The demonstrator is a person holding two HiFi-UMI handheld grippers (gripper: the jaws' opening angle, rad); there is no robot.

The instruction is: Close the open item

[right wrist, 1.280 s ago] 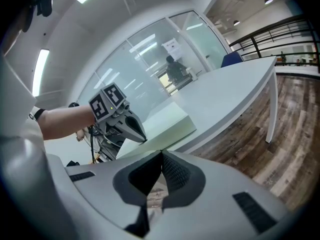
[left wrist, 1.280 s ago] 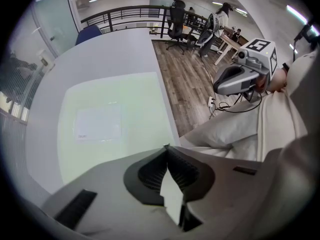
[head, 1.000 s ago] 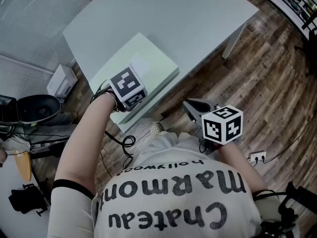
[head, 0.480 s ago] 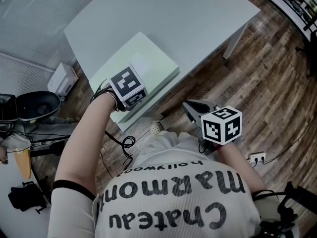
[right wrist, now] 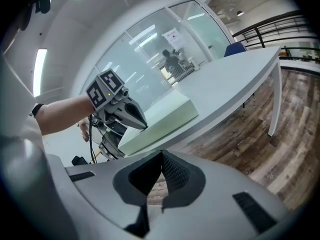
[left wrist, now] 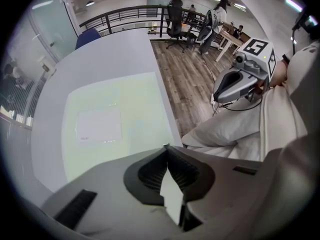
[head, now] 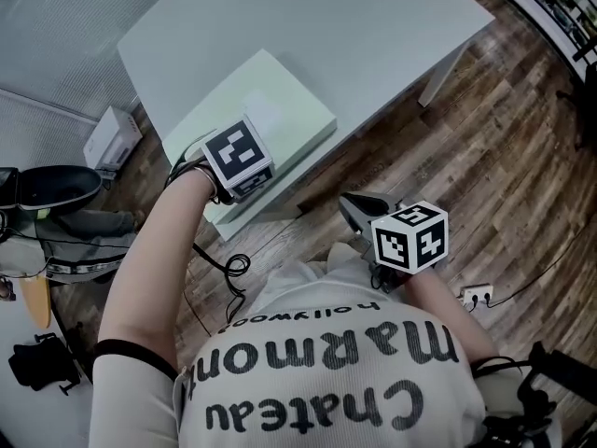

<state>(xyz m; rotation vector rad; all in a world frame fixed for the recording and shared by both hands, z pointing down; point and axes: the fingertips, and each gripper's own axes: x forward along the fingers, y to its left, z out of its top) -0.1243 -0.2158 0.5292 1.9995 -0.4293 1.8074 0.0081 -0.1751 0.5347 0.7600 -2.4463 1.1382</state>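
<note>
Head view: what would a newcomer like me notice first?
Two handheld grippers topped with black-and-white marker cubes stand out. The left gripper is over the flat pale green box at the near edge of the table, while the right gripper hangs above the wooden floor. Both have jaws together, holding nothing.

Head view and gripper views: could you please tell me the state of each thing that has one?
Pale green box: closed, lying flat on the table.
Left gripper: jaws together, empty, over the box's near edge.
Right gripper: jaws together, empty, off the table, above the floor.
</note>
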